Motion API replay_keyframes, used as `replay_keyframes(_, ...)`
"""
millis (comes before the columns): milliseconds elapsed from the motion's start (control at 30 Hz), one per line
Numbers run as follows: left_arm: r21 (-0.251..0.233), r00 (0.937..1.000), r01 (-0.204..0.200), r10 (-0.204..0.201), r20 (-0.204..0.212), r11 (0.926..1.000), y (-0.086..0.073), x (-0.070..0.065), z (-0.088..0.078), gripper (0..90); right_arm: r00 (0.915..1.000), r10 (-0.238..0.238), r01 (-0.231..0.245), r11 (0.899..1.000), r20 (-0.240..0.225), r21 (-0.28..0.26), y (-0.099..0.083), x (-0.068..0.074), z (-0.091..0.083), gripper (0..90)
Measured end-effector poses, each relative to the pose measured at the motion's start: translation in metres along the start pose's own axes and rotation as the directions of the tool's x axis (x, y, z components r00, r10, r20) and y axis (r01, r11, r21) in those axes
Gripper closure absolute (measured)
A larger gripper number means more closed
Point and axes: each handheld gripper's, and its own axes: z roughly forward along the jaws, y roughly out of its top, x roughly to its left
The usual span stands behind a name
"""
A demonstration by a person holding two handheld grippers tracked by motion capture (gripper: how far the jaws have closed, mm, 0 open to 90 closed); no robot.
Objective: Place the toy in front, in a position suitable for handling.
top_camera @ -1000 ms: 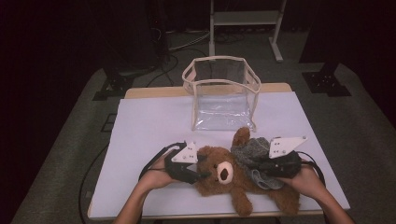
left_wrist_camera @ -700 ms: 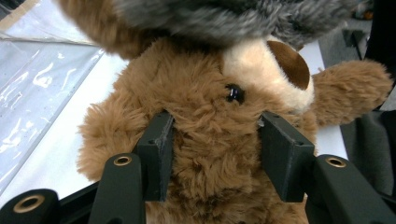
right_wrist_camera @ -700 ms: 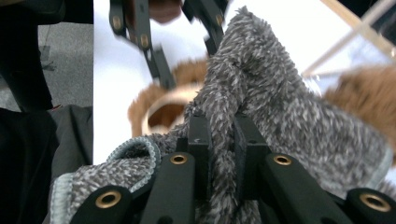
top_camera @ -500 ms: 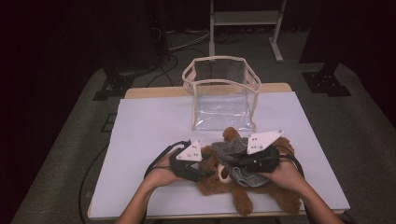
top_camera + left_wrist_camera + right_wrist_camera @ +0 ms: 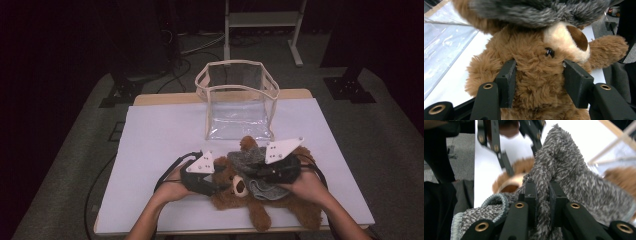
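While the brown teddy bear [image 5: 280, 197] lies at the table's [image 5: 160, 135] six-o'clock edge, the left gripper [image 5: 539, 80] clamps its furry body between both pads; the right gripper [image 5: 543, 195], jaws nearly together, pinches a grey fuzzy cloth [image 5: 571, 177] draped over the bear's head; at twelve o'clock stands a clear plastic bag [image 5: 236, 102], mouth open; bare white tabletop spreads toward nine and three o'clock.

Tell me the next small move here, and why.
Probably draw the right gripper a little further across the brown plush teddy bear's head. Its jaws pinch the grey fuzzy knit cap, which lies over the bear's head but is not yet seated, while the left gripper clamps the bear steady.
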Motion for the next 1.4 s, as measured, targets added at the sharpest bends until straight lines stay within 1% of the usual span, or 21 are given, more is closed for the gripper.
replay_keyframes(67,0.002,1.0,0.001,-0.001,0.002,1.0,-0.001,0.0,-0.001,46.2,0.9998,-0.006,0.006,1.0,-0.022,-0.008,0.01,-0.002,0.011,78.6)
replay_keyframes(100,0.002,1.0,0.001,-0.001,0.002,1.0,-0.001,0.0,-0.001,46.1,0.9998,-0.006,0.006,1.0,-0.022,-0.008,0.01,-0.002,0.011,78.6)
replay_keyframes(133,0.005,1.0,-0.003,0.003,0.003,1.0,-0.002,-0.001,-0.002,45.9,0.9991,0.0,0.0,1.0,-0.042,-0.004,0.012,-0.004,0.019,78.6)
replay_keyframes(200,0.001,1.0,-0.007,0.007,0.006,1.0,-0.003,-0.001,-0.005,45.6,0.9983,0.01,-0.01,1.0,-0.057,-0.006,0.009,-0.007,0.022,78.6)
replay_keyframes(300,-0.006,1.0,-0.005,0.005,0.008,1.0,-0.004,-0.002,-0.006,45.7,0.9979,0.024,-0.024,1.0,-0.06,-0.005,0.004,-0.009,0.019,78.6)
replay_keyframes(400,-0.011,0.9999,-0.005,0.005,0.014,0.9999,-0.004,-0.002,-0.004,46.4,0.9982,0.045,-0.045,0.999,-0.039,0.015,-0.006,-0.013,0.011,78.6)
replay_keyframes(500,-0.01,0.9999,-0.007,0.007,0.013,0.9999,-0.003,-0.001,-0.002,46.8,0.9981,0.049,-0.049,0.999,-0.037,0.013,-0.006,-0.014,0.009,78.6)
replay_keyframes(633,-0.008,0.9999,-0.008,0.008,0.012,0.9999,-0.001,-0.002,0.0,47.1,0.9986,0.031,-0.03,0.999,-0.042,0.017,0.005,-0.014,0.016,78.6)
replay_keyframes(667,-0.009,0.9999,-0.01,0.01,0.012,0.9999,-0.001,-0.002,-0.001,47.1,0.9986,0.02,-0.019,1.0,-0.049,0.022,0.012,-0.015,0.023,78.6)
replay_keyframes(733,-0.003,0.9999,-0.01,0.01,0.009,0.9999,-0.003,-0.002,-0.002,47.0,0.9985,0.013,-0.011,0.999,-0.053,0.038,0.015,-0.015,0.03,78.5)
replay_keyframes(833,-0.009,0.9999,-0.011,0.012,0.011,0.9999,-0.005,-0.002,-0.004,47.4,0.9983,0.015,-0.013,0.999,-0.056,0.045,0.014,-0.017,0.031,78.6)
replay_keyframes(933,-0.007,0.9998,-0.015,0.015,0.012,0.9999,-0.005,-0.002,-0.004,47.4,0.9987,0.032,-0.03,0.998,-0.039,0.056,0.006,-0.021,0.025,78.6)
replay_keyframes(967,-0.005,0.9998,-0.017,0.017,0.011,0.9998,-0.005,-0.003,-0.005,47.4,0.9987,0.045,-0.044,0.997,-0.023,0.066,-0.001,-0.024,0.02,78.6)
replay_keyframes(1033,-0.004,0.9998,-0.016,0.016,0.01,0.9999,-0.005,-0.003,-0.005,47.3,0.9988,0.047,-0.046,0.996,-0.011,0.075,-0.004,-0.024,0.019,78.6)
replay_keyframes(1067,-0.001,0.9997,-0.021,0.021,0.012,0.9998,-0.006,-0.003,-0.006,47.4,0.9985,0.054,-0.055,0.995,0.011,0.087,-0.012,-0.025,0.013,78.6)
replay_keyframes(1133,-0.003,0.9998,-0.018,0.018,0.012,0.9998,-0.007,-0.002,-0.008,47.2,0.998,0.059,-0.061,0.994,0.021,0.089,-0.016,-0.024,0.008,78.6)
replay_keyframes(1233,-0.009,0.9997,-0.016,0.016,0.018,0.9998,-0.008,-0.002,-0.008,46.8,0.9975,0.067,-0.068,0.995,0.024,0.075,-0.019,-0.021,0.003,78.4)
replay_keyframes(1267,-0.008,0.9996,-0.02,0.02,0.018,0.9998,-0.009,-0.002,-0.008,46.7,0.9983,0.049,-0.051,0.996,0.03,0.071,-0.022,-0.016,-0.002,78.4)
replay_keyframes(1300,-0.008,0.9996,-0.02,0.02,0.018,0.9998,-0.009,-0.002,-0.008,46.5,0.9983,0.049,-0.051,0.996,0.03,0.071,-0.022,-0.016,-0.002,78.4)
replay_keyframes(1333,-0.003,0.9996,-0.024,0.024,0.016,0.9997,-0.009,-0.001,-0.009,46.3,0.9983,0.042,-0.045,0.997,0.04,0.067,-0.026,-0.01,-0.009,78.4)
replay_keyframes(1400,0.005,0.9996,-0.027,0.027,0.011,0.9996,-0.009,-0.001,-0.011,45.9,0.9974,0.051,-0.054,0.997,0.051,0.055,-0.033,-0.007,-0.016,78.4)
